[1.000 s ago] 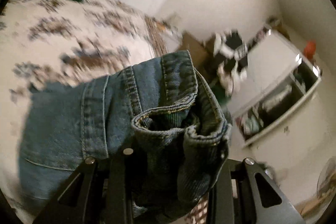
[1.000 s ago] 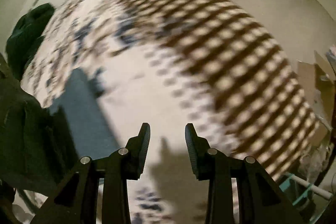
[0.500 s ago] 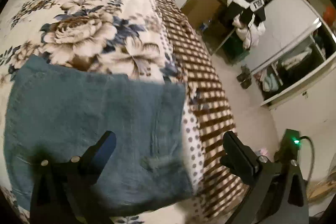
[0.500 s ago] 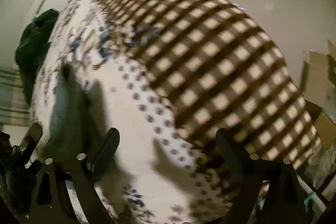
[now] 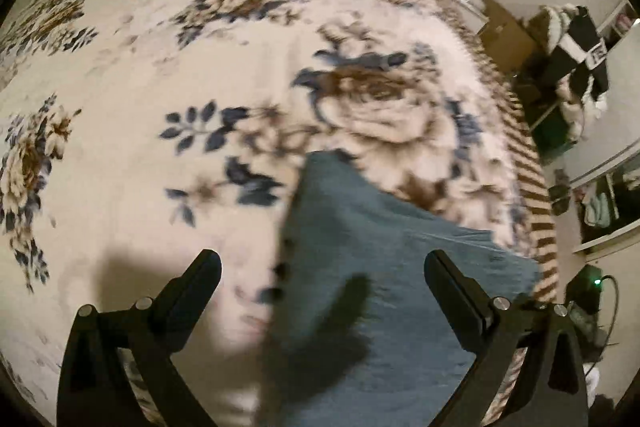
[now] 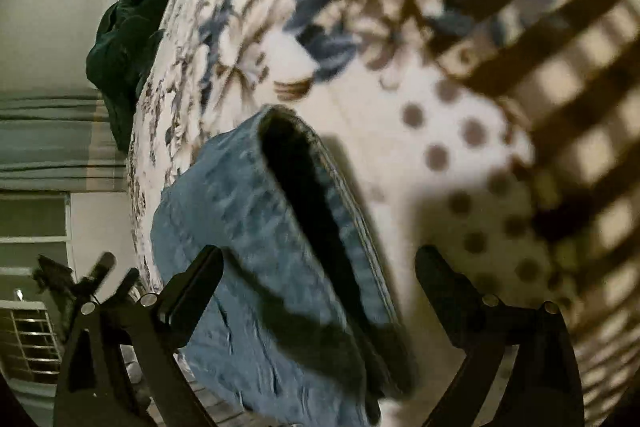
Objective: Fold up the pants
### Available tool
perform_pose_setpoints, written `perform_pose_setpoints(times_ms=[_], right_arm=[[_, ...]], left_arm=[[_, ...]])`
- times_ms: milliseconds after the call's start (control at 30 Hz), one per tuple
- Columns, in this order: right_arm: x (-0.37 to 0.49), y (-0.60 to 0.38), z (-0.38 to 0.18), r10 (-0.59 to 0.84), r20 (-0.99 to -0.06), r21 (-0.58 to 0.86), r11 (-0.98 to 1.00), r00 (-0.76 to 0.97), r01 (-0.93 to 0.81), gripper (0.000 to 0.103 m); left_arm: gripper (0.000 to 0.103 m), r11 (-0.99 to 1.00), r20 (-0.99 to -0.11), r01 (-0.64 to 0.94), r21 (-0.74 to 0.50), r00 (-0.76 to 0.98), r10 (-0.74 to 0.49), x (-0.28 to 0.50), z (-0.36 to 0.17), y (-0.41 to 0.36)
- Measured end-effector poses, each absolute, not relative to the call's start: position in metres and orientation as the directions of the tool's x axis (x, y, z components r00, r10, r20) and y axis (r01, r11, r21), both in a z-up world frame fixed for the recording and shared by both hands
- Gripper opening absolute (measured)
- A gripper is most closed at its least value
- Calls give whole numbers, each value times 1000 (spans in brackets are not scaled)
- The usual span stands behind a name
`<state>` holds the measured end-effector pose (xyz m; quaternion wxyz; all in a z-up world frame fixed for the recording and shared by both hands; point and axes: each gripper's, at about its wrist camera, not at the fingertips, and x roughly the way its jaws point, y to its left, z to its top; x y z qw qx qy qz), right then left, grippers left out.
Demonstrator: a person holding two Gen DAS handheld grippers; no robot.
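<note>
jeans [image 5: 384, 291] lying folded on bedspread [image 5: 168, 67], long axis toward its checked edge | left gripper [image 5: 322, 267] hanging apart above them | right gripper [image 6: 318, 263] gaping, straddling their fold

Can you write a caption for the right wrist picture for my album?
Open right tongs hover over folded blue jeans lying on a flowery blanket.

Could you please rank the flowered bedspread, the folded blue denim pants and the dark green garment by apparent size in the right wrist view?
1. Flowered bedspread, largest.
2. Folded blue denim pants, though enlarged by nearness to the camera.
3. Dark green garment, smallest, but farther away.
</note>
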<state>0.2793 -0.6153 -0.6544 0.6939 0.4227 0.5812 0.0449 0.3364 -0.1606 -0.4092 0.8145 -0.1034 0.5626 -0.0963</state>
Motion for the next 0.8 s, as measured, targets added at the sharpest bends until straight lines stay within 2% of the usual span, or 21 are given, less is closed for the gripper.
perform_pose_setpoints(times_ms=[67, 100, 167, 267, 467, 633, 700, 733, 767, 800], right_arm=[[284, -611, -654, 555, -761, 649, 630, 337, 427, 94], [285, -608, -651, 564, -740, 673, 616, 367, 409, 83], [289, -597, -642, 552, -753, 658, 642, 358, 393, 37], [291, -587, -617, 453, -818, 568, 736, 354, 370, 15], [287, -614, -569, 286, -852, 475, 775, 440, 417, 11], [295, -637, -598, 255, -895, 414, 778, 365, 472, 11], [294, -639, -606, 247, -904, 399, 782, 350, 478, 11], [293, -641, -609, 245, -904, 398, 778, 349, 486, 11], [289, -647, -611, 245, -905, 400, 771, 349, 496, 11], [287, -650, -613, 246, -905, 401, 764, 347, 505, 12]], left_arm=[[103, 962, -903, 44, -268, 337, -267, 341, -418, -157], [103, 961, -904, 44, -272, 331, -270, 343, -420, -155], [103, 954, -904, 47, -295, 310, -295, 348, -427, -156], [103, 948, -907, 47, -314, 281, -314, 356, -437, -163], [103, 907, -883, 55, -417, 211, -419, 377, -455, -181], [101, 892, -872, 52, -448, 192, -450, 393, -468, -194], [73, 870, -848, 39, -491, 207, -487, 403, -477, -191], [33, 865, -844, 28, -502, 203, -496, 407, -482, -188], [28, 859, -842, 14, -512, 190, -505, 411, -487, -186], [28, 854, -840, -1, -520, 183, -511, 414, -490, -184]])
